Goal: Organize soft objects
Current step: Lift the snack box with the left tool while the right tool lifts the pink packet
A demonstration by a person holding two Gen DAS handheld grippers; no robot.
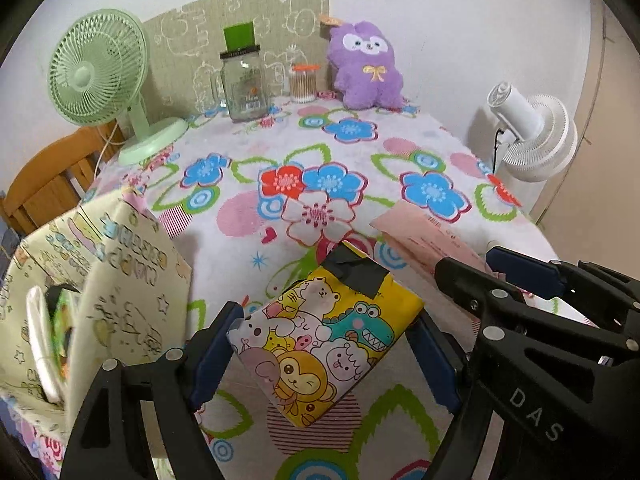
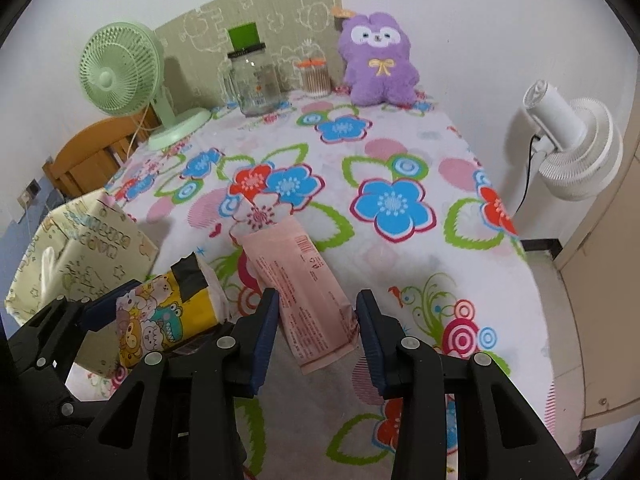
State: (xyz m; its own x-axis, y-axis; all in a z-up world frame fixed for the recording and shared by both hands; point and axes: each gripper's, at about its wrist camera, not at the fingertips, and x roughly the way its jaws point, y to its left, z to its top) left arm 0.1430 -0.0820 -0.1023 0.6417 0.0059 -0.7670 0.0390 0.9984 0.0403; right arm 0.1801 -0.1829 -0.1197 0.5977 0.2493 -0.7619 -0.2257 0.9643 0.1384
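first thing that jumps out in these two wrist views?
The loud flowered tablecloth fills both views, with a purple plush toy sitting against the far wall. Up close, the left gripper grips a yellow cartoon-animal tissue pack, and the right gripper straddles a pink packet; whether its pads press it is unclear. A mint-green desk fan stands at the far left.

White letters "DAS" stood on the black body of the right gripper [image 1: 460, 276] as the left wrist view showed it, while the print on the pink packet [image 2: 308, 296], the glass jar [image 1: 244, 84] and the patterned storage bag [image 1: 100, 280] was too small or blurred to read.
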